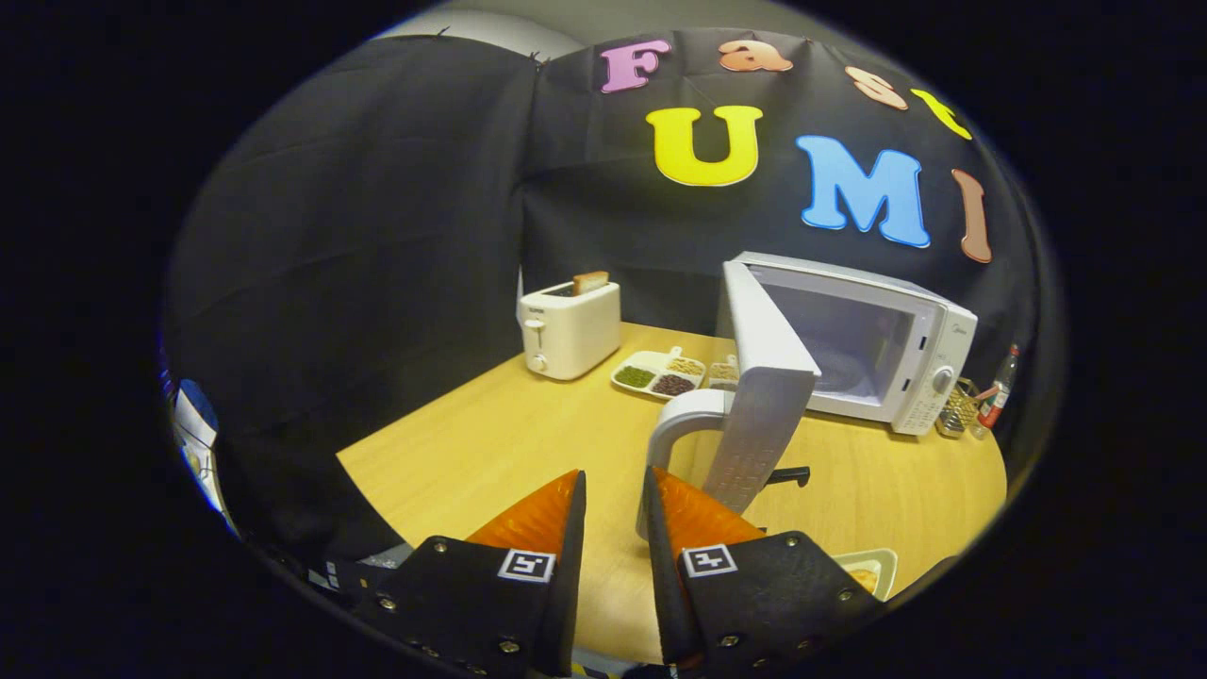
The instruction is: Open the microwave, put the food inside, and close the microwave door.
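Microwave door swung open, fingers just off its handle

The microwave (877,344) stands on the desk (490,443) with its door (768,377) wide open, the curved handle (674,424) just ahead of the gripper (615,495), whose fingers are apart and clamp nothing. The food dish (868,571) lies in front of the microwave, beside the right finger. It looks light, stiff and shallow, likely slippery; best pinched at its rim and kept level.

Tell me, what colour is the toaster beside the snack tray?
The boxy toaster is white, seen best in the gripper view.
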Tool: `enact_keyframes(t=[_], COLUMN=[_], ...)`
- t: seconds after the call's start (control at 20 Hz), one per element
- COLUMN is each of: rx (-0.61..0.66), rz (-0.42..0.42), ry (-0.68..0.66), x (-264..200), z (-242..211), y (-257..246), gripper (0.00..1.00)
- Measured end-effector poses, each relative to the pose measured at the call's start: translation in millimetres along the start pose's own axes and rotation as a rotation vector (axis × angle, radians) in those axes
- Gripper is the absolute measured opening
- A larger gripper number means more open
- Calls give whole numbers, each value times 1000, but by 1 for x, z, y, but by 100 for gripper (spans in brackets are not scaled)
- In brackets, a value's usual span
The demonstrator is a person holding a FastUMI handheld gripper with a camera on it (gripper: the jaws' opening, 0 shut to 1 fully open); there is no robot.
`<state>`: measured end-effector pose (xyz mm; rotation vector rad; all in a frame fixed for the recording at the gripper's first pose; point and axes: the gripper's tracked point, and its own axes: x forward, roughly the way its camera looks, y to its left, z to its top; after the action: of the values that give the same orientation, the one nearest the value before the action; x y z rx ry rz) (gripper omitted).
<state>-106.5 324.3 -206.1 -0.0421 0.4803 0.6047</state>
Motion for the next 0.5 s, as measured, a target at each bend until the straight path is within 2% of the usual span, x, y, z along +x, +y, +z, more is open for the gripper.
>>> enact_keyframes(t=[0.1, 0.25, 0.35, 0.45, 0.5], rx=[1, 4, 10, 4, 0], rz=[52, 85, 82, 47, 13], ry=[-52, -149, -205, -236, -251], x=[-16, -41, -56, -67, -72], z=[20, 52, 70, 82, 86], y=[3, -3, -15, -36, -51], gripper=[36, 45, 61, 88, 97])
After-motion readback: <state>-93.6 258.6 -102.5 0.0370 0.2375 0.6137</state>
